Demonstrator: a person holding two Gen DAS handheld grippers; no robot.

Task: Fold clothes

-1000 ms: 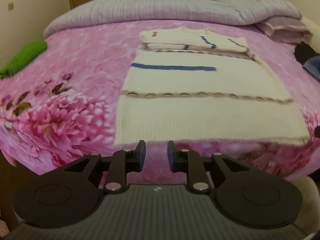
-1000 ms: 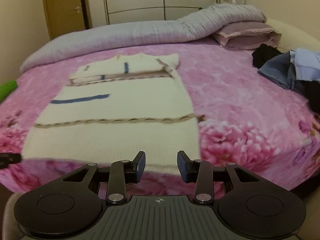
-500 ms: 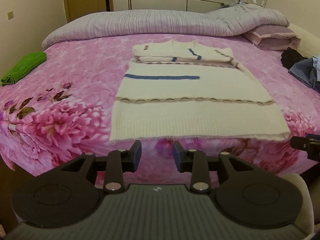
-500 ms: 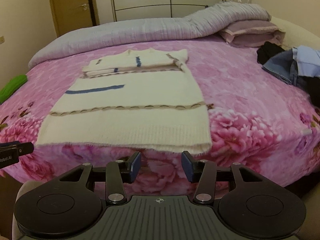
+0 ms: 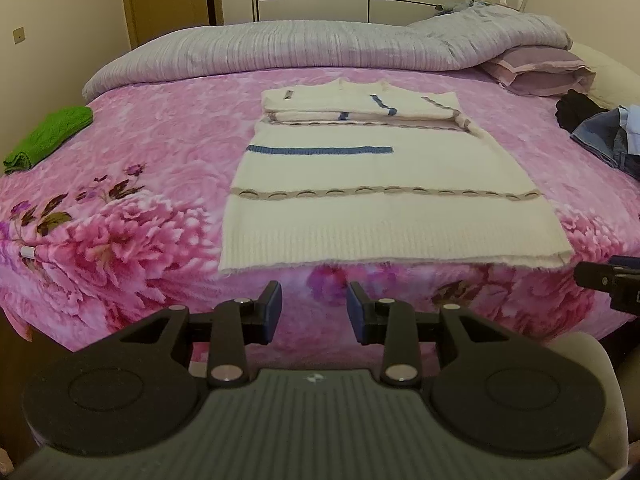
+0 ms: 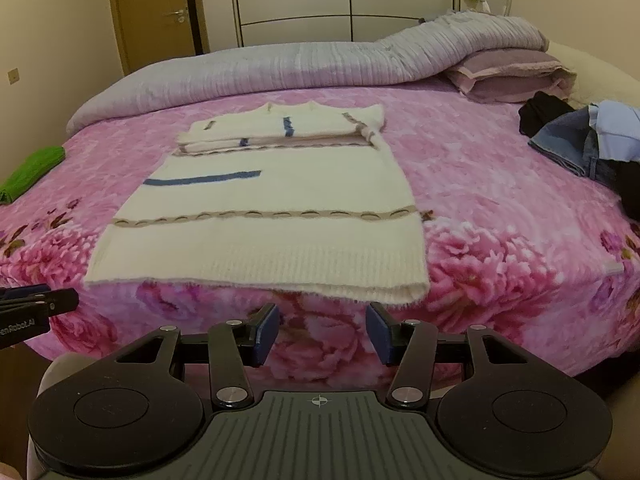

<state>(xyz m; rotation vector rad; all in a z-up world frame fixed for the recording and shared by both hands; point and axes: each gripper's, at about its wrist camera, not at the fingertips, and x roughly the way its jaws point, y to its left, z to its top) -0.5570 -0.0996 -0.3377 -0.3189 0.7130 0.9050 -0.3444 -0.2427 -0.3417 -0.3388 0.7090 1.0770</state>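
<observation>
A cream knit sweater (image 5: 384, 196) with a blue stripe and a tan band lies flat on the pink floral bed (image 5: 132, 240), its top part folded over at the far end. It also shows in the right wrist view (image 6: 272, 224). My left gripper (image 5: 314, 312) is open and empty, held off the bed's near edge, short of the sweater's hem near its left part. My right gripper (image 6: 323, 334) is open and empty, short of the hem near its right part. Each gripper's tip shows at the other view's edge (image 5: 608, 280) (image 6: 36, 304).
A folded green cloth (image 5: 48, 136) lies at the bed's left edge. A pile of dark and blue clothes (image 6: 588, 140) lies at the right. A grey duvet (image 5: 320, 48) and pillows (image 6: 512, 76) line the far side. A wardrobe and door stand behind.
Both grippers have pulled back from the sweater's hem toward the bed's near edge and opened wider. The sweater lies as before.
</observation>
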